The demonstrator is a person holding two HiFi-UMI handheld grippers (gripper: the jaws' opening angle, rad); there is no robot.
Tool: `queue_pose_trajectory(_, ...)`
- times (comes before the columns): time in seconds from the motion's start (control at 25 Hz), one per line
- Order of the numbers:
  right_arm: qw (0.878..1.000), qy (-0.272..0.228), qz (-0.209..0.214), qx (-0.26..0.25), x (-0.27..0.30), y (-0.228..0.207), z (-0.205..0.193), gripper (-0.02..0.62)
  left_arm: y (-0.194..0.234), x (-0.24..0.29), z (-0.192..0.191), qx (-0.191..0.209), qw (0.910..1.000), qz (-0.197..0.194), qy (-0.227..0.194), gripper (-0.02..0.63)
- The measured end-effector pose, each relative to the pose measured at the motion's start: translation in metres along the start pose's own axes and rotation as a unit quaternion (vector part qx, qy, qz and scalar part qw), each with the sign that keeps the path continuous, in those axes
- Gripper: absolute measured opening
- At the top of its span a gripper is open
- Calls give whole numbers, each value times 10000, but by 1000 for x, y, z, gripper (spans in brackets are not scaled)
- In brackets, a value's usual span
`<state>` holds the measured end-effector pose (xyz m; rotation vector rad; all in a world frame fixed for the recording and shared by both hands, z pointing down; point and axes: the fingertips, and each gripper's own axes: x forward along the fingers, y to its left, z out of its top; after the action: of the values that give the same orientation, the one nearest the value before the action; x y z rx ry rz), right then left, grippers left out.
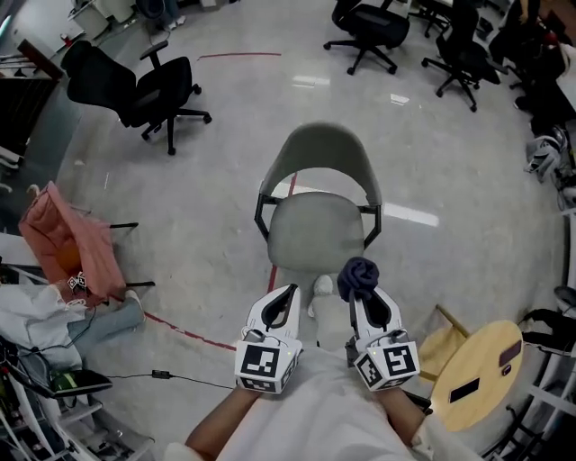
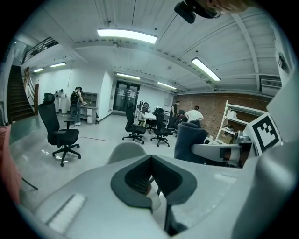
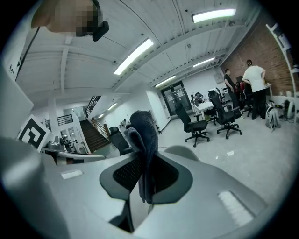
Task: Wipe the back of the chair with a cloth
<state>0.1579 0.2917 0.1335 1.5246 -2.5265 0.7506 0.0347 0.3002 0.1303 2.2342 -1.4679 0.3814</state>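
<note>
A grey chair stands just ahead of me in the head view, its seat [image 1: 315, 230] nearest and its curved back [image 1: 324, 149] on the far side. My right gripper [image 1: 361, 290] is shut on a dark blue cloth [image 1: 357, 276] that bunches above its fingertips, over the seat's front edge. The right gripper view shows the cloth [image 3: 142, 135] pinched between the jaws of that gripper [image 3: 145, 170]. My left gripper [image 1: 290, 293] hovers beside it, shut and holding nothing. In the left gripper view the chair back [image 2: 126, 151] shows past the left gripper [image 2: 150, 163], and the cloth [image 2: 189, 140] is at the right.
A black office chair [image 1: 144, 85] stands at the far left, more black chairs [image 1: 369, 27] at the back. A pink heap [image 1: 67, 239] and clutter fill the left side. A round wooden table [image 1: 477, 374] is close at the right. Red tape [image 1: 184, 331] runs over the floor.
</note>
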Motion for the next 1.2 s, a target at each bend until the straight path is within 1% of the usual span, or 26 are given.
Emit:
queue_pose_trajectory(0.08,10000,-33,14,-18,16,-16,10,74,-1,24,13,116,9999,-52,-24,1)
queue_pose_trajectory(0.16,10000,53,22,-36,26,-31,13,74,-3,42,24,219,9997,-87,-41,1)
queue_pose_trajectory(0.36,9997,257,-37,-46,40,-59,16,74,-4,70,36,240,9996,-116,28,1)
queue_pose_trajectory(0.48,9992,335,-179,113,55,-68,15,74,5,85,33,172,9996,-129,199,1)
queue_pose_trajectory(0.68,9974,368,-505,368,95,-88,10,74,25,116,28,32,9994,-195,292,1)
queue_pose_trajectory(0.88,9956,352,-844,218,131,-109,5,74,44,152,13,-206,9985,-345,384,2)
queue_pose_trajectory(1.08,9925,365,-1158,157,163,-128,2,74,66,186,0,-203,9982,-374,418,2)
queue_pose_trajectory(1.2,9910,398,-1274,86,183,-132,-6,74,80,203,-8,-210,9979,-429,429,2)
